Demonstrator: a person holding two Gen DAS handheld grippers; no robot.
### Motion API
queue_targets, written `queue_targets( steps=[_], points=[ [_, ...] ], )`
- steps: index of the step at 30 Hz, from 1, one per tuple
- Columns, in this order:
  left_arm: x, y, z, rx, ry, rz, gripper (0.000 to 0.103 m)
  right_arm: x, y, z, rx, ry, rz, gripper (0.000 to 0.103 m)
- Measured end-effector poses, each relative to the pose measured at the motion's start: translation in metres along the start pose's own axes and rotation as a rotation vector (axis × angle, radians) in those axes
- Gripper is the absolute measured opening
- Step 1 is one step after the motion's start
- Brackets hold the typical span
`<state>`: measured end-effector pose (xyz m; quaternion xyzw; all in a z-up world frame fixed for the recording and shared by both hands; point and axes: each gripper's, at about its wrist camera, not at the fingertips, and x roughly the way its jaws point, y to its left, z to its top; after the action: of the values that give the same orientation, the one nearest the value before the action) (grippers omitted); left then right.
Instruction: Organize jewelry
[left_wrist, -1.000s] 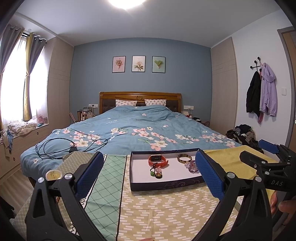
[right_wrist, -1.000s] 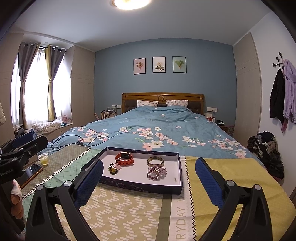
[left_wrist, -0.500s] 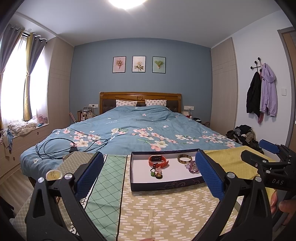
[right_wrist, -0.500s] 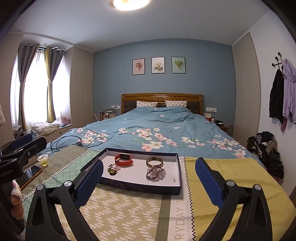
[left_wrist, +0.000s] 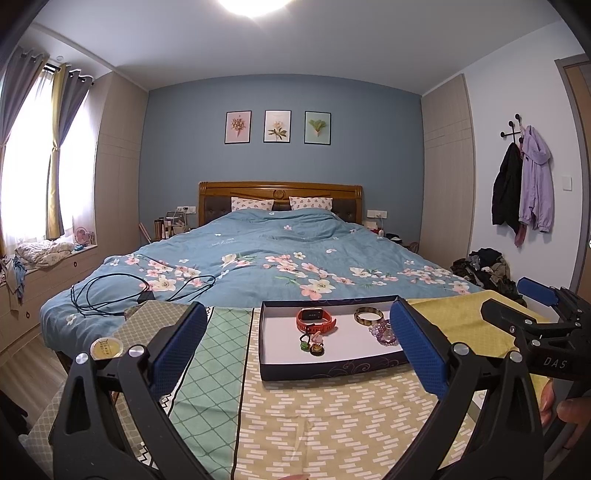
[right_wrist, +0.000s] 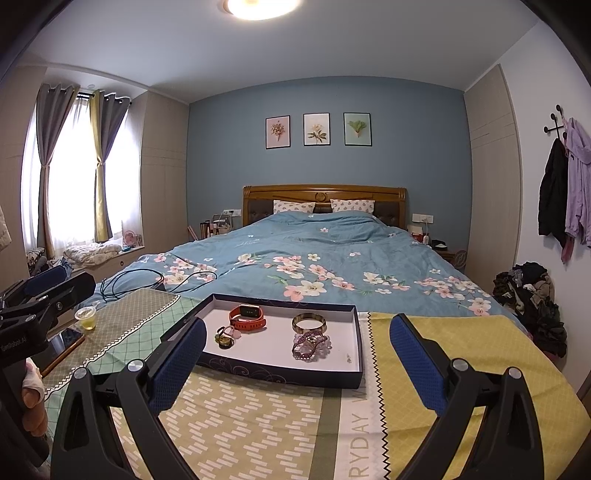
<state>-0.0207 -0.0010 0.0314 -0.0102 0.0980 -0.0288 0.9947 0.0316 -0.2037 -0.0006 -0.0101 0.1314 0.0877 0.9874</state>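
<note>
1. Well, the bed with its blue floral cover is filling most of the room behind the work surface.
2. A patchwork cloth in green, olive and yellow is lying over the table in front of it.
3. Both tools are hovering above that cloth: the left gripper and the right gripper are each standing with blue pads spread wide, holding nothing.
4. A dark shallow tray is sitting on the cloth between them (white inside).
5. Inside it, an orange watch is resting at the back left, a gold bangle at the back right, a purple bead bracelet just in front of the bangle, and small rings beside the watch.
</note>
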Motion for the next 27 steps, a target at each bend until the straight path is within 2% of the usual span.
queue_targets(
  steps=[27],
  points=[
    [0.0046,-0.0023,-0.0068,-0.003,0.011,0.002,0.098,0.0021,0.0016,-0.0007,0.001,0.003,0.005,0.096]
  ],
)
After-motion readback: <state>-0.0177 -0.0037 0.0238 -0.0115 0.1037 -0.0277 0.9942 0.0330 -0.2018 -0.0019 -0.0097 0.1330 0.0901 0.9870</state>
